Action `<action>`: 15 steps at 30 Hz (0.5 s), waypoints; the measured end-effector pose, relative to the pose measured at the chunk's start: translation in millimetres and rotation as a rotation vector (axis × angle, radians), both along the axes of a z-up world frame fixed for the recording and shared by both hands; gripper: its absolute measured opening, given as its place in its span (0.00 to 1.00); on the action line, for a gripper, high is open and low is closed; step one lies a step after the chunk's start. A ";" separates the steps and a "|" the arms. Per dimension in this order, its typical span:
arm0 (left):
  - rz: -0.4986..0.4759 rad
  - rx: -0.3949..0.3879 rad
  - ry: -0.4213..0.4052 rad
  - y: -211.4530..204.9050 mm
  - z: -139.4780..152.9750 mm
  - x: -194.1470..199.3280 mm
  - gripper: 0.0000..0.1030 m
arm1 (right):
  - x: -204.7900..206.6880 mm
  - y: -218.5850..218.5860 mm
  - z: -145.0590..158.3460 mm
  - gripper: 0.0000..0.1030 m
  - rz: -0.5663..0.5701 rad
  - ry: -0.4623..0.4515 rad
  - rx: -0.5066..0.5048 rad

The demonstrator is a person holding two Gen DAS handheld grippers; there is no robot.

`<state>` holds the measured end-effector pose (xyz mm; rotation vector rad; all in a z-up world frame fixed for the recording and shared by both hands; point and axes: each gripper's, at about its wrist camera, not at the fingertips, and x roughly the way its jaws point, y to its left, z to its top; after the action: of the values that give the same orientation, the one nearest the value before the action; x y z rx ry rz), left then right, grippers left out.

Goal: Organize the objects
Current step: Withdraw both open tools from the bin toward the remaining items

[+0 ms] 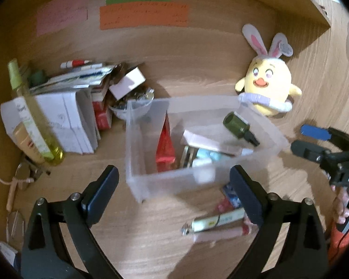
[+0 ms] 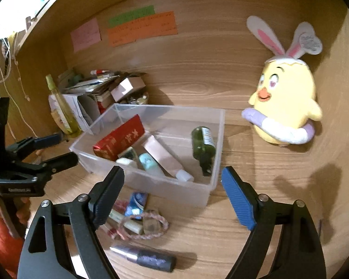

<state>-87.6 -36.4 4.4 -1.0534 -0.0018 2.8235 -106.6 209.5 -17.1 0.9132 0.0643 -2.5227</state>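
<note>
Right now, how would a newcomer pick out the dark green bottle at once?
Find the clear plastic bin in the middle of the wooden desk. The dark green bottle lies at the end nearest the yellow chick plush, black cap towards the camera. Its neighbours are tubes and a red packet.

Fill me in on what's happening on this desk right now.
A person is tidying small items into a clear plastic bin on a wooden desk, using a handheld gripper in each hand. Both the left gripper and right gripper are open and empty, hovering in front of the bin. Inside it lie a dark green bottle, a red packet and a pink tube. A lip balm stick, a braided bracelet and a blue packet still wait on the desk.
</note>
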 end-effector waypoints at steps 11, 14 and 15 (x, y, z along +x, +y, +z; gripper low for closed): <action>0.033 -0.010 -0.061 -14.7 -21.3 34.5 0.95 | 24.1 1.7 -28.2 0.83 -0.006 -0.019 0.075; 0.035 -0.008 -0.068 -16.4 -25.4 43.7 0.95 | 30.0 2.8 -35.7 0.83 -0.014 -0.026 0.090; 0.033 -0.006 -0.070 -16.6 -27.2 47.5 0.95 | 32.3 3.0 -38.1 0.83 -0.014 -0.029 0.095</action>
<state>-40.1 -53.0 -22.8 -1.1639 -0.0179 2.8154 -74.3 212.5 -55.2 0.9902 0.1702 -2.5369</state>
